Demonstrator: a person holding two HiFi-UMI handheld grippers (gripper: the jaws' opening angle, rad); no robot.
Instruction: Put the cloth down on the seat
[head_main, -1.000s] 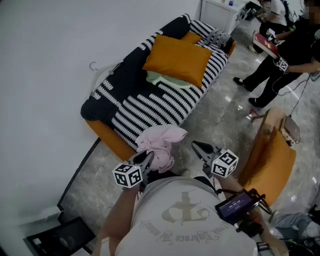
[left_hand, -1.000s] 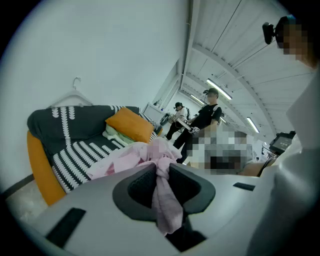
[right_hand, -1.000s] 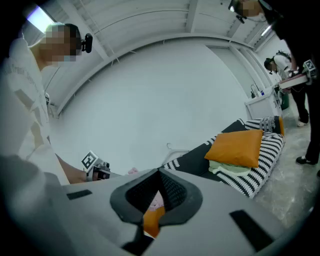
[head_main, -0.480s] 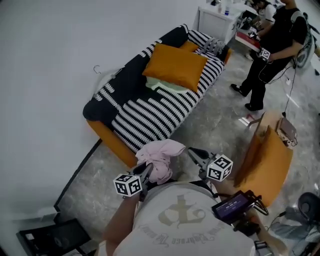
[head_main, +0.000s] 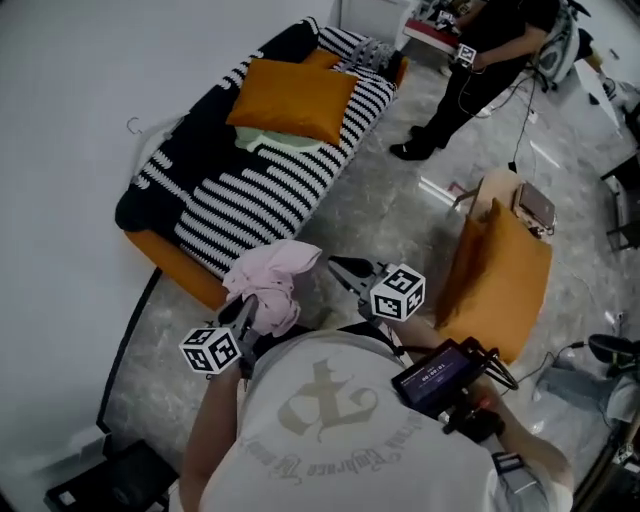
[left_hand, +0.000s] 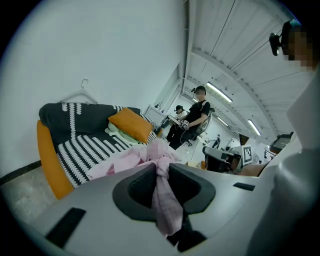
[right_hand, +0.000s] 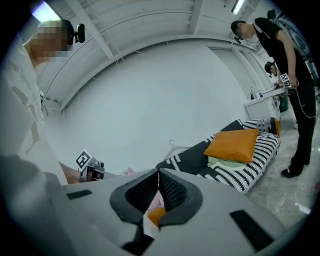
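A crumpled pink cloth hangs bunched from my left gripper, just short of the near end of the sofa. In the left gripper view the jaws of this gripper are shut on a twisted strip of the cloth, and the rest spreads out beyond them. The sofa seat, under a black-and-white striped cover, lies ahead and to the left, with its orange base showing. My right gripper is beside the cloth on its right, not touching it. The right gripper has its tips together with nothing between them.
An orange pillow rests on a pale green cloth further along the seat. A hanger is on the white wall behind. An orange bag stands on the floor at right. A person stands past the sofa's far end.
The head view has swung, so the sofa sits further left and higher. Both grippers keep their places near each other, and the pink cloth stays held in the left one.
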